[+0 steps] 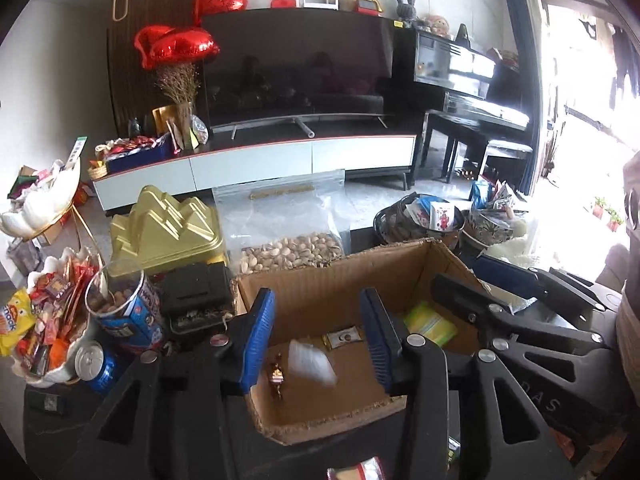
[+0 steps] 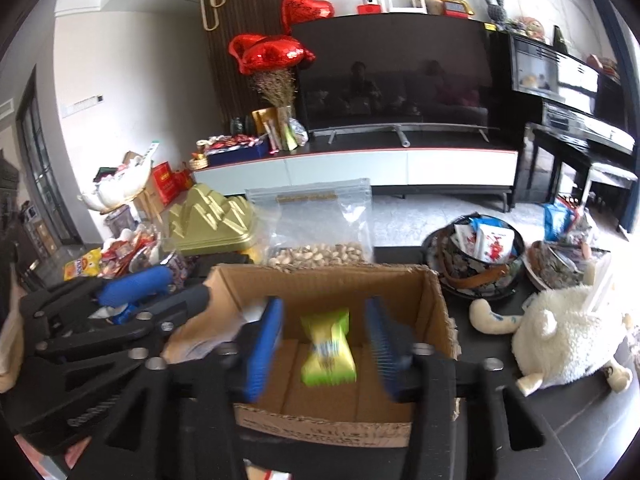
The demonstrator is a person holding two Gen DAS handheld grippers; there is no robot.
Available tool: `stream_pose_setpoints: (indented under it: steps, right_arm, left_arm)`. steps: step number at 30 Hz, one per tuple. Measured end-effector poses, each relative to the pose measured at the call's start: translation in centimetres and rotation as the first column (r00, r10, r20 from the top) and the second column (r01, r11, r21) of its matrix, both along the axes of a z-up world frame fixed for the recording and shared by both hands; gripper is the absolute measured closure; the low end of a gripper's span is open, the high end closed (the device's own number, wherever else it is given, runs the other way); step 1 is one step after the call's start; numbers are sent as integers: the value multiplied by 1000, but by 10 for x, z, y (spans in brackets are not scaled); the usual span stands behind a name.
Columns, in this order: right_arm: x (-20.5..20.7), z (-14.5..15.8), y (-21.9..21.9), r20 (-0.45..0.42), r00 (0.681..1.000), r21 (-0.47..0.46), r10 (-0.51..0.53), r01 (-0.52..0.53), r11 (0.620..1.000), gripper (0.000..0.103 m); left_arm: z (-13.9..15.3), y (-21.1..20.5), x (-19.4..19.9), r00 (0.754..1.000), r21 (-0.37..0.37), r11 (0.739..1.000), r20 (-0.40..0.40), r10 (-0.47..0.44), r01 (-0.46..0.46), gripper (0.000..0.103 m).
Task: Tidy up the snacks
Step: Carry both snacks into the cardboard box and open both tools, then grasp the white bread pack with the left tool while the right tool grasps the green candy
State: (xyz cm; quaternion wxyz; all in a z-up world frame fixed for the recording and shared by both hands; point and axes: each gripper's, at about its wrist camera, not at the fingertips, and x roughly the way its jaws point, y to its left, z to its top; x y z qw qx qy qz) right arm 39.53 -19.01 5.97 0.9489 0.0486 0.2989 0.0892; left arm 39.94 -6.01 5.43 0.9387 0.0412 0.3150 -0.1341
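On the yellow bag [image 1: 430, 322], illegible print.

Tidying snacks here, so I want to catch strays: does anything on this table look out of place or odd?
Yes: a white plush lamb toy lies on its side on the dark table, right of the brown cardboard box, among snack bowls. It is no snack. The green snack packet between the open right tongs looks blurred.

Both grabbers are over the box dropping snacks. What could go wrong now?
The green snack pack and the clear packet look blurred, as if falling; either might bounce out of the cardboard box. Also, the left gripper and right gripper hang close together and could bump.
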Motion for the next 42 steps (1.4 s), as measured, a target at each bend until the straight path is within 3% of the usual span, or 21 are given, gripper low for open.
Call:
stream_pose_setpoints:
  steps: [3, 14, 23, 31, 42]
  right_arm:
    - [-11, -1, -1, 4, 1000, -14, -7, 7, 1000, 55]
    - [-91, 6, -13, 24, 1000, -4, -7, 7, 1000, 45]
    - [-162, 3, -24, 33, 999, 11, -14, 14, 1000, 44]
    - [-211, -15, -44, 6, 999, 11, -41, 41, 999, 44]
    - [-249, -54, -64, -50, 996, 12, -72, 73, 997, 44]
  left_arm:
    - [1, 3, -15, 1000, 0, 1000, 14, 5, -5, 53]
    - [10, 1, -100, 998, -18, 999, 60, -29, 31, 51]
    - [5, -11, -171, 995, -21, 997, 67, -79, 81, 49]
    - [-15, -33, -221, 985, -6, 987, 61, -160, 161, 49]
    - [-59, -52, -252, 976, -10, 976, -11, -217, 217, 49]
